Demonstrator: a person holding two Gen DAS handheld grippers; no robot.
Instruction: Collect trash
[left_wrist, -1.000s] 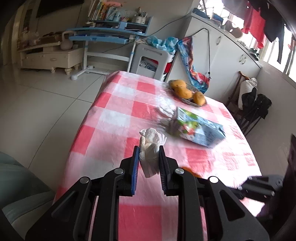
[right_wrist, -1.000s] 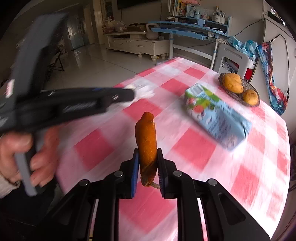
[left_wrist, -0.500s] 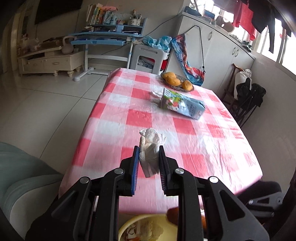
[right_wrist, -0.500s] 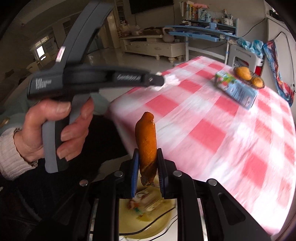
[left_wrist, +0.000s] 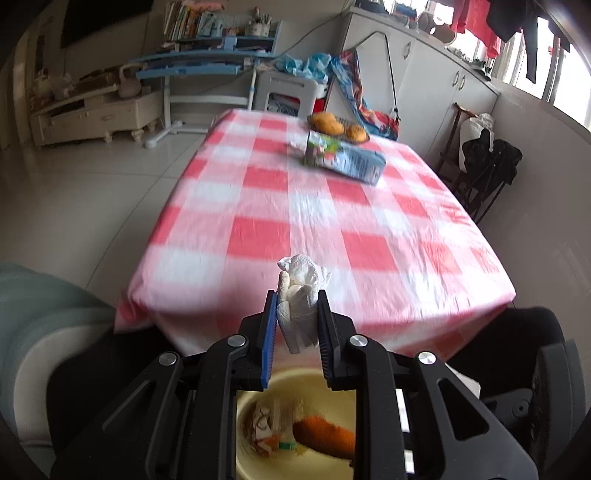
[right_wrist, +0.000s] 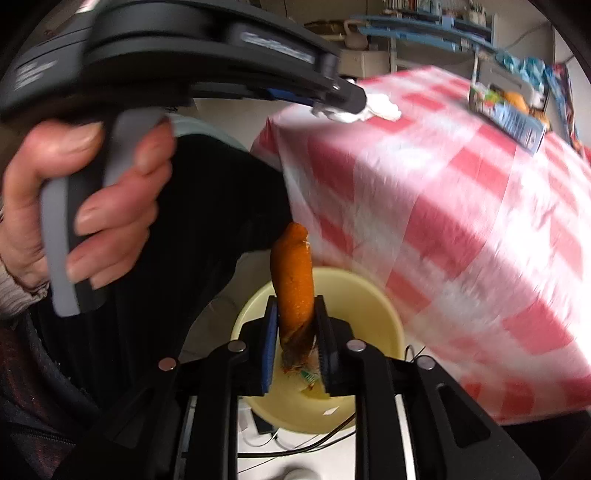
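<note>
My left gripper (left_wrist: 297, 314) is shut on a crumpled white tissue (left_wrist: 300, 291), held past the near edge of the red-checked table (left_wrist: 332, 206), above a pale yellow bin (left_wrist: 258, 439). My right gripper (right_wrist: 295, 325) is shut on an orange peel (right_wrist: 293, 280), held upright over the same bin (right_wrist: 369, 306), which holds some scraps. The peel also shows low in the left wrist view (left_wrist: 325, 435). The left gripper and its tissue (right_wrist: 376, 107) show at the top of the right wrist view.
A blue carton (left_wrist: 343, 157) lies on the far part of the table beside a basket of oranges (left_wrist: 338, 125). A black chair (left_wrist: 487, 166) stands to the right. Cables (right_wrist: 314, 443) lie on the floor by the bin.
Both grippers have pulled back from over the table to beyond its near edge and tilted down; the yellow bin has come into view beneath them. Both still hold their items.
</note>
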